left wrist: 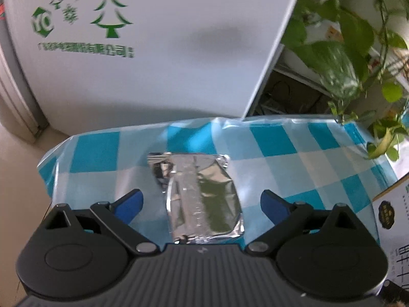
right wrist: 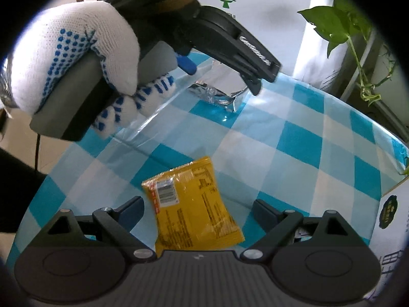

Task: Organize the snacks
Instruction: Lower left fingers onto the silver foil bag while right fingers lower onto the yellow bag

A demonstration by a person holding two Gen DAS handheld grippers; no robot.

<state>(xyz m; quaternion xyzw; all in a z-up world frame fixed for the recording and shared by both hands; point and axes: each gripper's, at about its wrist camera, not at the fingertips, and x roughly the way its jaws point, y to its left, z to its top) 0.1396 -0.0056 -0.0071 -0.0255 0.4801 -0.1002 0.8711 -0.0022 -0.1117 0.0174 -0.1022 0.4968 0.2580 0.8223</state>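
Nothing looked tidied yet: the shiny silver foil snack packet [left wrist: 202,197] lay between the spread left claw [left wrist: 202,202], and the yellow plastic snack bag [right wrist: 193,207] lay between the spread right claw [right wrist: 198,211], both on the blue-and-white checked worktop [right wrist: 306,138].

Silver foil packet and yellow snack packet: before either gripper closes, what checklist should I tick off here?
1. Left gripper open: ok, blue fingers spread wide.
2. Crinkled silver foil packet between the left fingers: ok, it lies flat on the blue-and-white checked tablecloth.
3. Right gripper open: ok.
4. Flat yellow snack packet between the right fingers: ok, lying flat and slightly angled.
5. Fingers touching either packet: cannot tell.
6. Where the packets should go: cannot tell; only the corner of a white printed box shows at the right.
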